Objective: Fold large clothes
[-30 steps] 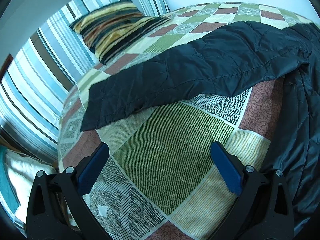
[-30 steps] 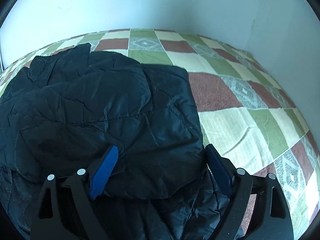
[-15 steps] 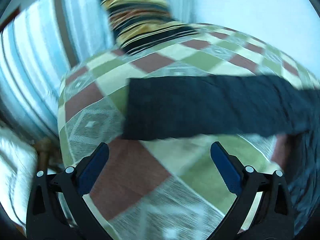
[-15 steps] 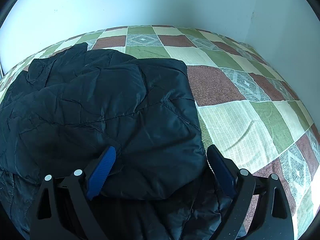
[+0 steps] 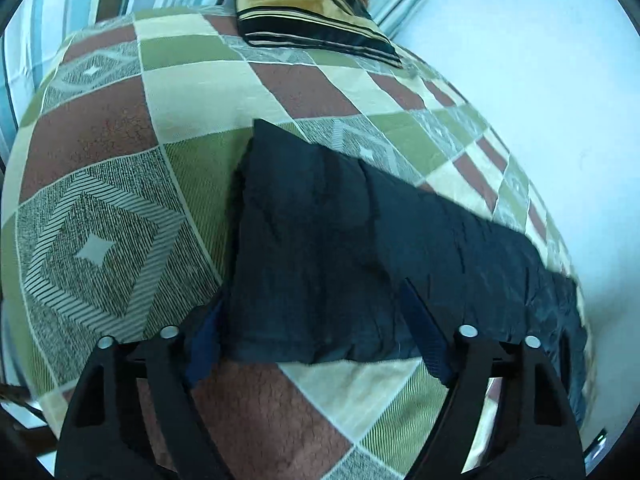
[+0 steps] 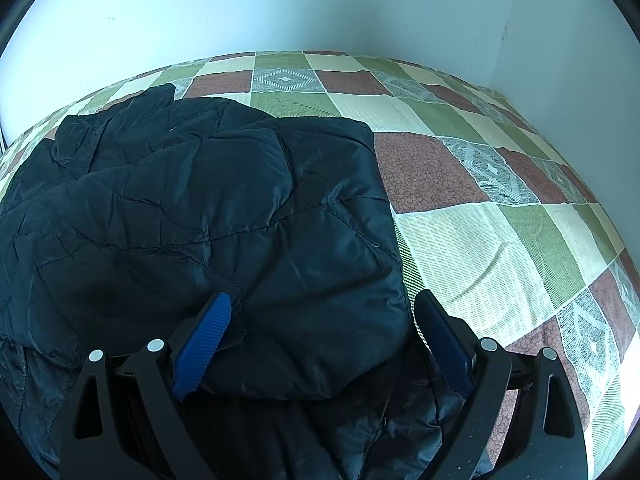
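Left gripper [image 5: 316,332] is being shown with its jaws set astride the cuff end of the black jacket's sleeve [image 5: 340,240]; the jaws have just been closing, the cloth is lying between them, and the left pad is half hidden behind the sleeve's edge, so whether the pads are yet pressing cannot be told, and the claw is being read as released. From this claw the sleeve is running away up and to the right, its long axis slanting across the checked bedspread [image 5: 120,208] toward the jacket's body at the right edge. A striped pillow [image 5: 312,12] is lying well beyond the cuff, at the head of the bed, and nothing is standing between claw and cloth. Right gripper [image 6: 320,340] is being held over the folded body of the jacket [image 6: 200,220], its jaws spread wide, one pad resting on the quilted top and the other just off the cloth's right edge, nothing being clamped. Bare bedspread [image 6: 500,248] is lying open to its right, up to the pale wall [image 6: 320,8]. The left hand is being judged the nearer to the sleeve, which is probably to be carried rightward over the body.
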The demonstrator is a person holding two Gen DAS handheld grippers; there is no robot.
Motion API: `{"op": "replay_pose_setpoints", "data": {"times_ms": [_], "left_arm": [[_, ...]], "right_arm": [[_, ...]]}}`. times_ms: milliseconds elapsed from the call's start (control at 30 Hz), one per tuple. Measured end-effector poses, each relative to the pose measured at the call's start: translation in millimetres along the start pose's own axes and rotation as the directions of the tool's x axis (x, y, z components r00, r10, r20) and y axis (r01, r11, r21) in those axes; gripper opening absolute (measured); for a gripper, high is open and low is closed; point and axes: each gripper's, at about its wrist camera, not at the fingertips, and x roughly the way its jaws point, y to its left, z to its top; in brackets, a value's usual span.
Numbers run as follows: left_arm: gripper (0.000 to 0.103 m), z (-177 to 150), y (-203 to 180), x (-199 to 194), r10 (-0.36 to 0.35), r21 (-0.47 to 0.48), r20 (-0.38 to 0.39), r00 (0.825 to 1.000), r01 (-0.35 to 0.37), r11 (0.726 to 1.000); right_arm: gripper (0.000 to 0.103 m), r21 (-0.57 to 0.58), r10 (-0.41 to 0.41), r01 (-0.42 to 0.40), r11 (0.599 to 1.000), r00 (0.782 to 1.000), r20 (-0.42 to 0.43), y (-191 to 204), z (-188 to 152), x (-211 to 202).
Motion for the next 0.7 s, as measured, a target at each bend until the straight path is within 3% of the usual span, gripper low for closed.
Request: {"op": "replay_pose_setpoints", "data": {"times_ms": [167,433,533,600,700], "left_arm": [[0.063,5,15,-3,-0.060,-0.074,-0.011,0.998,0.059,0.995],[0.062,0,18,-12,-0.040,-0.049,-0.014,0.999,0.039,0.998],[0.045,4,18,-5,-0.079,-0.090,-0.026,0.997,0.077,0.993],[0.028,4,17,-1,-0.077,-0.092,-0.028,0.997,0.074,0.993],[0.012,5,15,0,-0.053,-0.080,-0.013,0.999,0.052,0.995]], "right_arm": [[0.092,0.000,-0.001,0.001,1.000,1.000,0.001,0,0,0],[0.092,0.000,-0.002,0.002,1.000,1.000,0.001,1,0,1],[0.092,0.001,-0.001,0.001,1.000,1.000,0.001,1,0,1],[0.092,0.001,-0.002,0.002,1.000,1.000,0.000,1,0,1],[0.092,0.002,-0.002,0.002,1.000,1.000,0.000,2,0,1]]}}
